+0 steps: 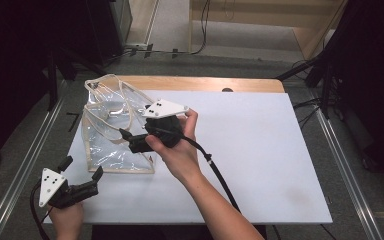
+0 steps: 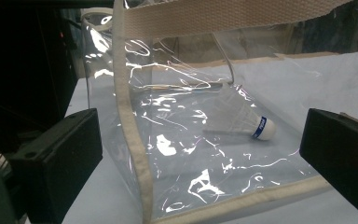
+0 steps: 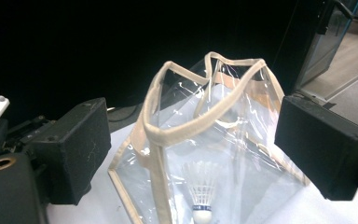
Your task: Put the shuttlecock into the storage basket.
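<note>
White table (image 1: 260,150): shuttlecock (image 3: 201,193) already inside clear bag (image 1: 107,142). Your right gripper (image 1: 130,141) jaws apart, nothing gripped; left gripper (image 1: 82,172) open, idle. Only withdrawal likely left.

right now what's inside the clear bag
One white shuttlecock lies inside the clear bag, cork end with a blue band. The bag's far corners are blurred by glare and folds, so anything there cannot be made out.

— What is seen between the jaws of the right gripper (image 3: 193,154)?
— A clear bag (image 3: 242,140) with beige trim, standing on the white worktop (image 3: 93,205); nothing is gripped.
— And inside it?
— A white shuttlecock (image 3: 202,191) is seen at six o'clock, cork end down.
</note>
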